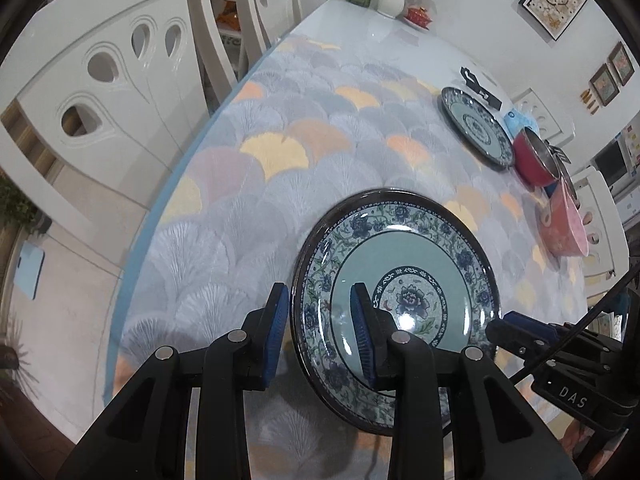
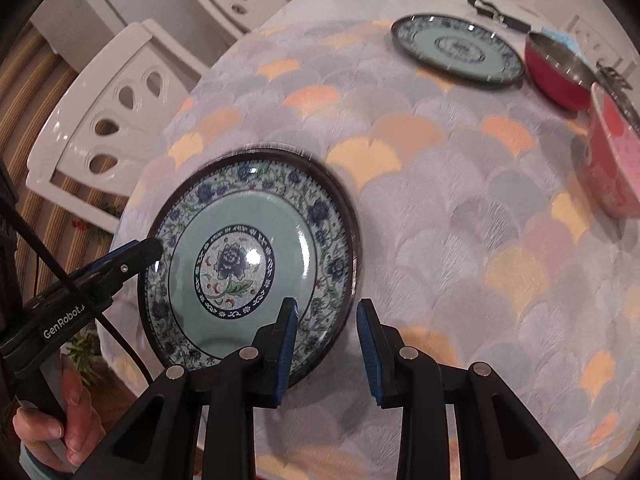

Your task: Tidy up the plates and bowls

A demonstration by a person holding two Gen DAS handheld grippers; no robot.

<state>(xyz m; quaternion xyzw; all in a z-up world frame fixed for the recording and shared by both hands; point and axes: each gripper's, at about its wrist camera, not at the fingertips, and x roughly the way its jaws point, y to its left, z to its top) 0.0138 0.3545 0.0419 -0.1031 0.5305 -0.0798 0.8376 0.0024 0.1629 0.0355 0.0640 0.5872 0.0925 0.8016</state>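
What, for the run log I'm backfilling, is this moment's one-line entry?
left gripper open, astride near plate rim | right gripper open, astride opposite rim | far plate, red bowl, pink bowl apart

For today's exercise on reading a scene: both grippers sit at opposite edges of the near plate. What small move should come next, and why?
Probably close the left gripper and right gripper on the near plate's rim: each set of open fingers straddles it, ungripped, and a matching far plate awaits stacking.
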